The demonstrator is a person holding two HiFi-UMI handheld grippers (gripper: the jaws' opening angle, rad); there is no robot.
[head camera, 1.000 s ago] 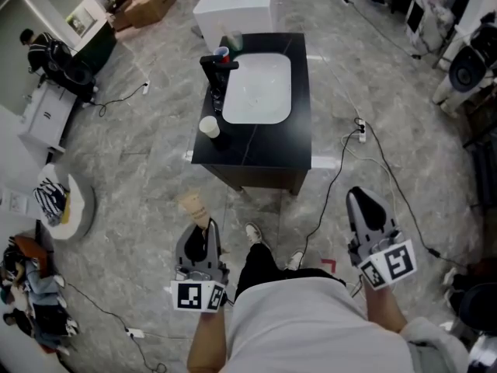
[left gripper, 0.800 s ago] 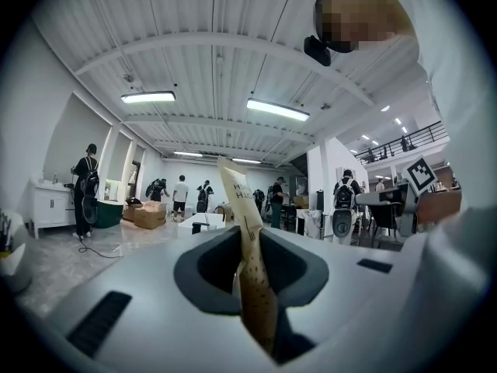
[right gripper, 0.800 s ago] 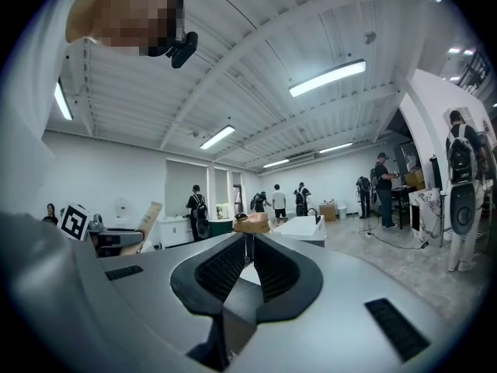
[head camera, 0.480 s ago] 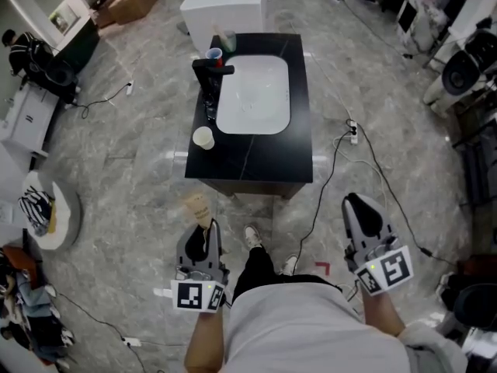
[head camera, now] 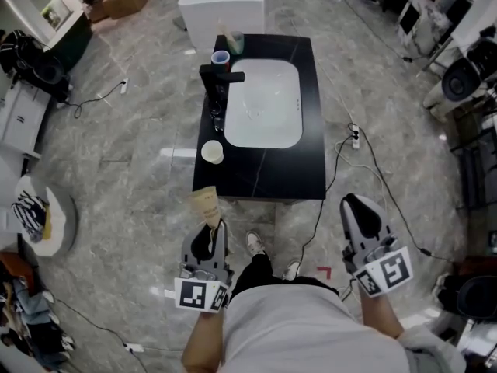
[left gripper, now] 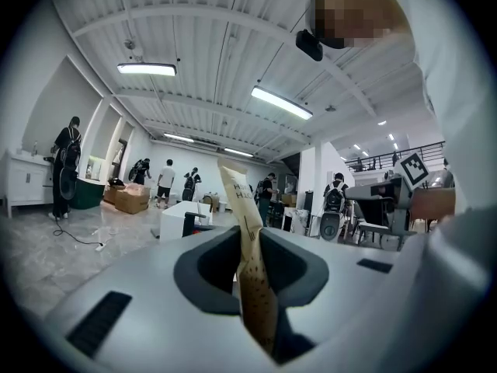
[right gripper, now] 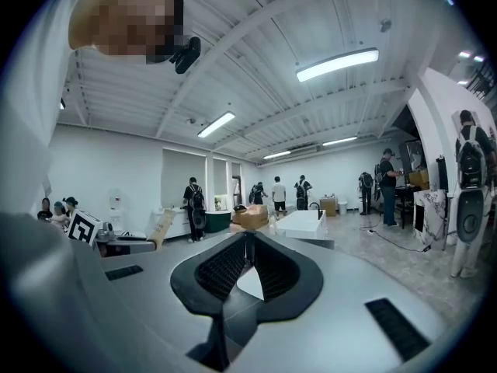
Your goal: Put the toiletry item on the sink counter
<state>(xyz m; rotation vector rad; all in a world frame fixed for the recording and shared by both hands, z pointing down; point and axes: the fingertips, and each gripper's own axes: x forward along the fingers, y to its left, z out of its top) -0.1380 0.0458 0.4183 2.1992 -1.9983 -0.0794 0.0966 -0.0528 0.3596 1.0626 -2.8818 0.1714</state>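
The left claw (head camera: 209, 231) is clamped on a long, narrow tan paper sachet with dark print (head camera: 206, 205). In the left gripper view the sachet (left gripper: 250, 255) stands pinched between the two jaws of that claw (left gripper: 252, 251), and its upper part rises well past their tips. From the head view, the sachet hangs over the grey marble floor (head camera: 132, 169), just short of the near left corner of the black rectangular counter (head camera: 299, 169), and does not touch it.

The right claw (head camera: 358, 203) is closed with nothing in it. In the right gripper view its ribbed black jaws meet at the tips (right gripper: 247, 239), with only a small gap lower down. It is held to the right of the person's white-shirted body, well apart from the counter.

A white oval basin (head camera: 264, 103) is set into the counter. A black angular tap (head camera: 220, 77) stands at the basin's left edge. A white paper cup (head camera: 212, 152) sits near the counter's left edge, closer to the person. At the far left corner are a blue-rimmed cup (head camera: 220, 57) and a pale greenish tumbler (head camera: 234, 43), just beside each other. Beyond the counter stands a white block-shaped unit (head camera: 224, 2). A black cable with a white power strip (head camera: 356, 137) lies on the floor to the right of the counter.
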